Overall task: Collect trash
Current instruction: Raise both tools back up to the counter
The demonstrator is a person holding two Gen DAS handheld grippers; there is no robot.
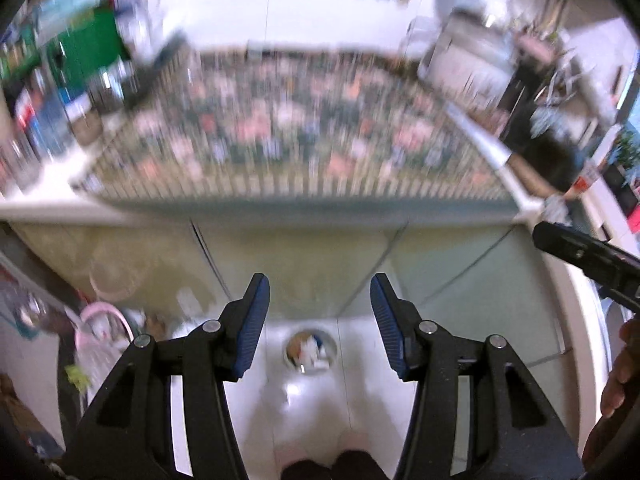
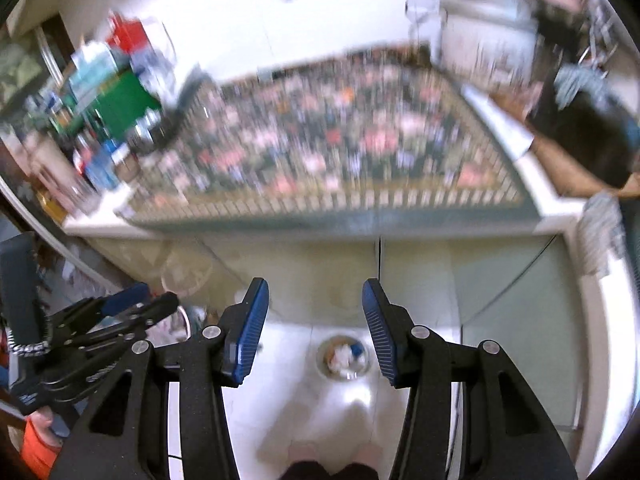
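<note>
- The left gripper (image 1: 320,292) stood with its blue-padded jaws apart and nothing between them; no trash was being carried.
- The right gripper (image 2: 316,300) was likewise parted and empty, its pads bare.
- Directly below and between the jaws of each gripper, down on the pale tiled floor (image 1: 304,408), sat a small round waste bin (image 1: 310,354). Crumpled trash (image 2: 343,357), white with bits of blue and brown, lay inside it.
- Judging by that, at least some of the collecting was done: several pieces were already in the bin, and neither gripper had anything left to drop.
- Just beyond the bin, ahead of the fingertips, rose the pale glass front of a counter (image 1: 320,248).
- Further ahead, above that front, a floral-patterned cloth (image 2: 320,148) covered the counter top. It was heavily blurred, and I could not tell whether any scrap of trash remained on it.
- To the far left of the tongs stood a jumble of boxes and containers (image 1: 80,52), green, red and blue, too smeared to sort rubbish from goods.
- What was left, as I judged it: looking over the counter top and its edges for stray pieces, and carrying any found back to the bin below.
</note>
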